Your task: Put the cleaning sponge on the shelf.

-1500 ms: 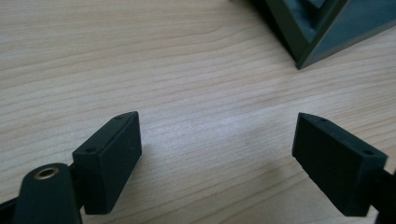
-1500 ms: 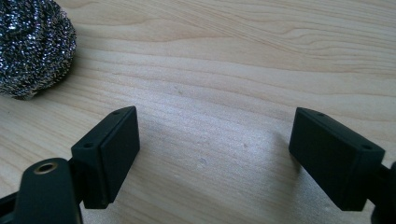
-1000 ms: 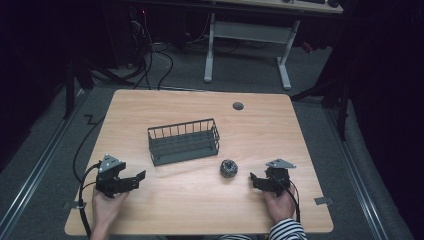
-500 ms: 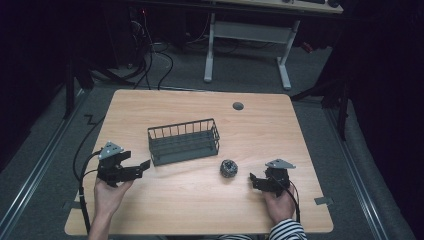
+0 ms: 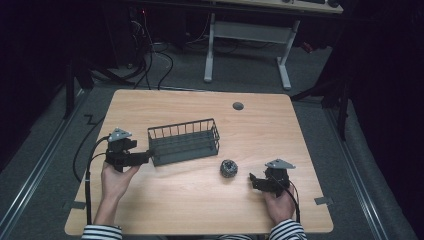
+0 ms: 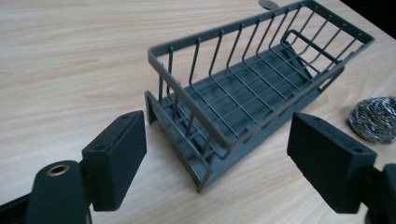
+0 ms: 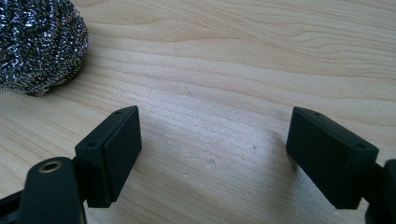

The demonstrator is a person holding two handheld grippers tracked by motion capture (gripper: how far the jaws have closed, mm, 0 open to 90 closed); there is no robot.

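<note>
- Right hand-held gripper (image 5: 254, 180) sits near my edge of the counter (image 5: 170, 210), gripped by my right hand (image 5: 280, 204). Its two black block-shaped jaws stand spread wide with bare wood between them, and its grey three-cornered plate is on top.
- From the right gripper view, I see matte, flat-faced jaw pads (image 7: 119, 151) with small screw holes along their edges. The wood under them is pale, with a long wavy grain.
- Just beyond that gripper, off toward its left jaw and apart from it, lies a steel wool scrubber (image 5: 228, 168): a rounded ball of tangled, shiny wire, resting on the counter.
- Left hand-held gripper (image 5: 145, 157) is a little farther out, held in my left hand (image 5: 116, 181), its cable trailing off the counter's left side. Its jaws are also spread wide and pinch nothing.
- Ahead of those jaws, the near short end of the wire basket (image 6: 243, 88) lines up with the gap between them. In the high view the jaw tips are at that end; I cannot tell if they touch it.
- That basket is dark grey, long and rectangular, with thin upright bars under a top rim and a slatted floor. It stands upright mid-counter, the scrubber to its right and nearer me.
- Farthest off, near the back edge, a small round dark grommet (image 5: 238, 106) is set in the wood.
</note>
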